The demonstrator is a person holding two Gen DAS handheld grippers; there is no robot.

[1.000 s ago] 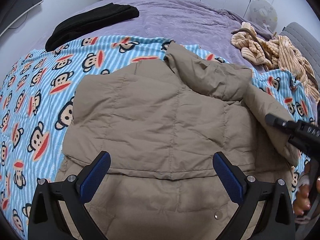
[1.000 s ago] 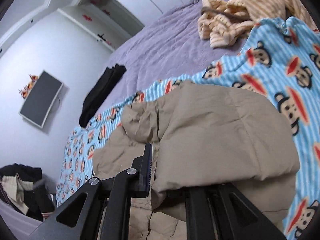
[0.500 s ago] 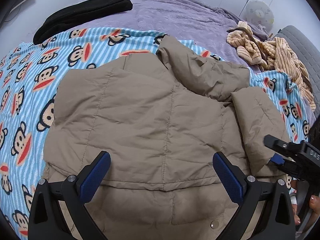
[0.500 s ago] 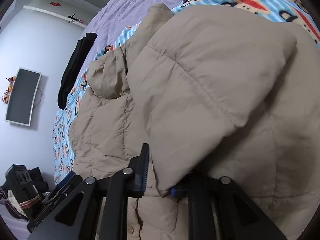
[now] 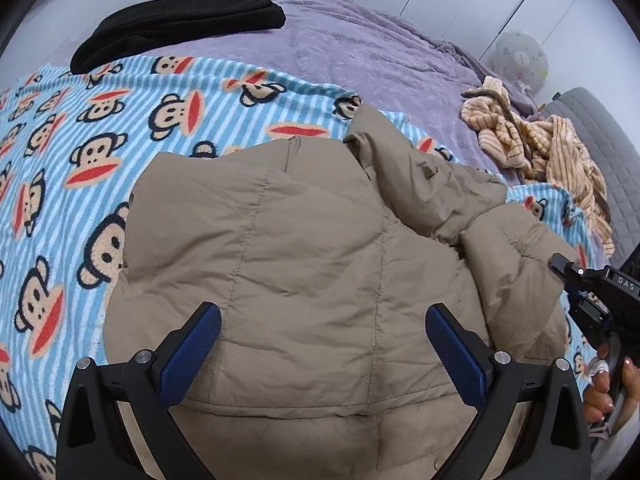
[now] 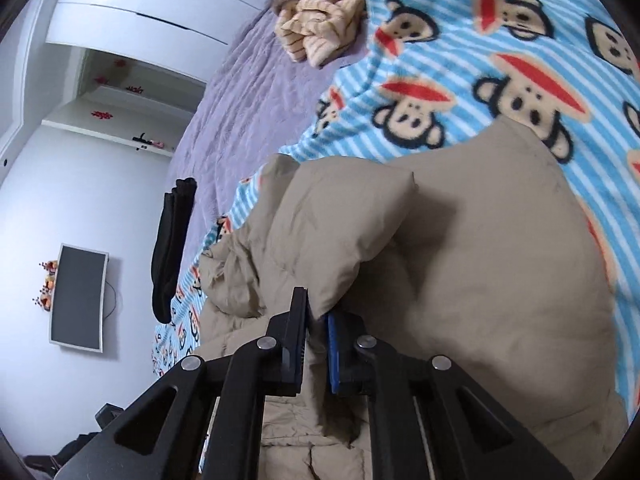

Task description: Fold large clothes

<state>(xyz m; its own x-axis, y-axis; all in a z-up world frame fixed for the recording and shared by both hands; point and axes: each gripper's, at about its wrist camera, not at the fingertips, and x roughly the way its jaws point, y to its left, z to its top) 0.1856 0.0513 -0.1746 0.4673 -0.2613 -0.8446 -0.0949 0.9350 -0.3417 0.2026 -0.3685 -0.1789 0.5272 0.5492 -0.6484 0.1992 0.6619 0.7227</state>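
Now mid-fold, by my reading: sleeve of the tan puffer jacket [image 5: 320,264] is being brought in over the body, body fold not yet begun

Left tongs [image 5: 320,354]: spread wide, blue pads either side of empty air, hovering over the jacket's near hem; nothing between them, not touching cloth as far as I can tell

Right tongs [image 6: 318,344]: jaws closing, pads pinched on a thin edge of the sleeve [image 6: 348,240], which bulges up and away just beyond the tips. Seen from the left view, right tongs sit at the jacket's right edge with a hand [image 5: 608,384] below them on the grip

Jacket lies flat, back up, on the monkey-print blanket [image 5: 80,152] spread over the bed; hood or collar bunched at the far end, pointing away from both tongs

Next move, as a judgement: lay the sleeve flat across the back, let go, then left tongs take the near hem or left side. Padding is springy; folds will likely puff back unless pressed

Farther off: striped beige garment [image 5: 540,148] heaped at right, black folded garment [image 5: 180,24] at far left, both well apart from the jacket, on the purple bedspread [image 5: 340,52]
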